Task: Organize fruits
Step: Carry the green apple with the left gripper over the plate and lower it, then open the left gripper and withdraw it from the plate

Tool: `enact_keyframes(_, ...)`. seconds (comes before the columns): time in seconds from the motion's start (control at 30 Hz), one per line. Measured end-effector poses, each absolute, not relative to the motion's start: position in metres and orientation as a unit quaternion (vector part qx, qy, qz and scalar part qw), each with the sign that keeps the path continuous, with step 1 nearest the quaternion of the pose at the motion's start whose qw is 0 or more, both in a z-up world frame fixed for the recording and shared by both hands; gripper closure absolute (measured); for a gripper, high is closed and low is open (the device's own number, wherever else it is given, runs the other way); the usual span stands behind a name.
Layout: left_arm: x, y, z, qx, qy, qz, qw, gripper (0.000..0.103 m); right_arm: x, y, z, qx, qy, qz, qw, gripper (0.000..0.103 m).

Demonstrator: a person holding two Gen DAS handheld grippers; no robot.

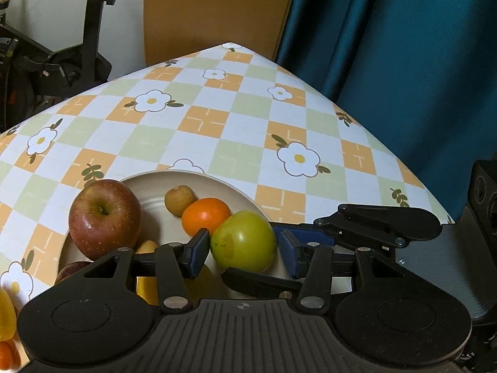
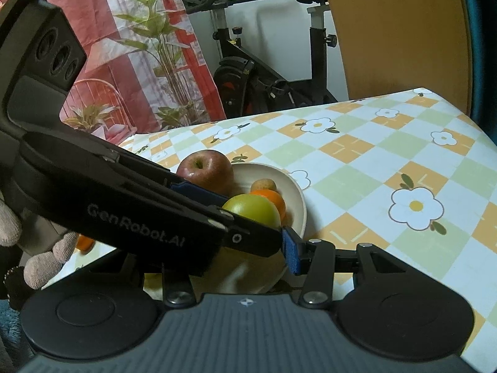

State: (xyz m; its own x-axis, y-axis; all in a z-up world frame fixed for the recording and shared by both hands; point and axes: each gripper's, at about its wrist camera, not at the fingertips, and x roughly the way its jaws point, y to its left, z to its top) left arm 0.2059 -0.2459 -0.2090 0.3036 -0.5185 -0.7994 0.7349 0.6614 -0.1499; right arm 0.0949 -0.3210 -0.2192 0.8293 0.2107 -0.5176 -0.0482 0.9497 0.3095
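Note:
A beige plate [image 1: 242, 191] holds a red apple [image 1: 104, 217], a small brown fruit [image 1: 179, 199], an orange [image 1: 205, 216] and a green apple [image 1: 243, 241]. My left gripper [image 1: 243, 253] is open, its blue pads either side of the green apple, the left pad touching it. A yellow fruit [image 1: 147, 283] lies under the left finger. In the right wrist view the left gripper's body [image 2: 139, 214] crosses in front, over the green apple [image 2: 253, 209], red apple [image 2: 205, 169] and plate [image 2: 295, 202]. My right gripper [image 2: 245, 258] is open; only its right pad [image 2: 292, 255] shows, near the plate's rim.
The table has a checked flower cloth [image 1: 217, 118]. A yellow and an orange fruit [image 1: 6, 320] lie at the left edge. The right gripper's finger [image 1: 382, 225] reaches in from the right. A blue curtain [image 1: 403, 62] and an exercise bike [image 2: 264, 71] stand behind.

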Motion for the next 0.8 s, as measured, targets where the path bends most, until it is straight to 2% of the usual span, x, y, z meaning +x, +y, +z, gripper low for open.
enact_keyframes(0.8, 0.219, -0.207, -0.184, 0.076, 0.407, -0.358, 0.837, 0.052, 0.139, -0.308, -0.227, 0.137, 0.314, 0.063, 0.937, 0.055)
